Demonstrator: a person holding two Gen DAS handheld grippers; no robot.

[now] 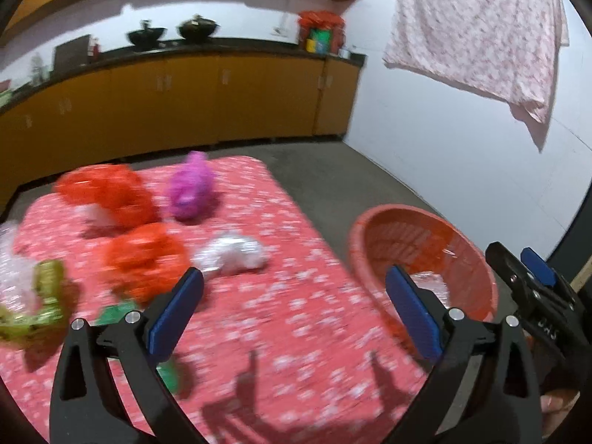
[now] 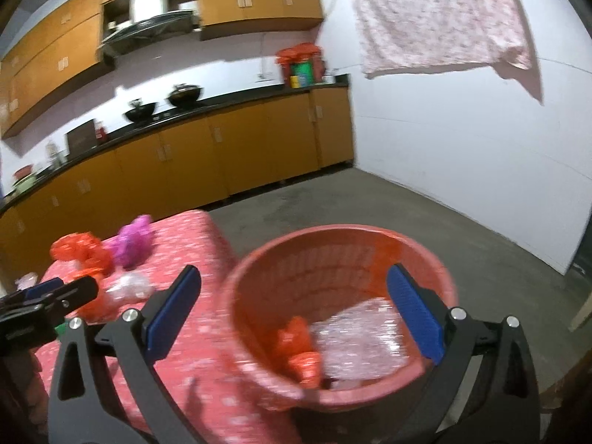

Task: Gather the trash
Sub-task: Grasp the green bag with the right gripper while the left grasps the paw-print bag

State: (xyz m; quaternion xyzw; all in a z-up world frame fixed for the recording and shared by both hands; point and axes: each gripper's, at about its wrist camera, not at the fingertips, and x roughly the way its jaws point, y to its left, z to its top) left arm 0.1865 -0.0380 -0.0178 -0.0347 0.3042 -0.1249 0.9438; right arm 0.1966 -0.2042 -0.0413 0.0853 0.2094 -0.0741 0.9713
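A red-and-white patterned table (image 1: 296, 333) carries crumpled trash: two red bags (image 1: 111, 196) (image 1: 144, 259), a purple bag (image 1: 190, 188), a silver wrapper (image 1: 233, 253), a green wrapper (image 1: 37, 307) and clear plastic (image 1: 7, 259) at the far left. A red plastic basket (image 2: 436, 270) stands by the table's right edge and holds a red bag (image 2: 299, 347) and clear plastic (image 2: 359, 344). My left gripper (image 1: 294, 314) is open and empty above the table. My right gripper (image 2: 294, 314) is open and empty above the basket; it also shows in the left wrist view (image 1: 525, 266).
Orange kitchen cabinets (image 1: 222, 100) with a dark counter run along the back wall. A pink floral cloth (image 1: 477, 33) hangs on the white wall to the right. Grey concrete floor (image 2: 370, 199) lies beyond the table and basket.
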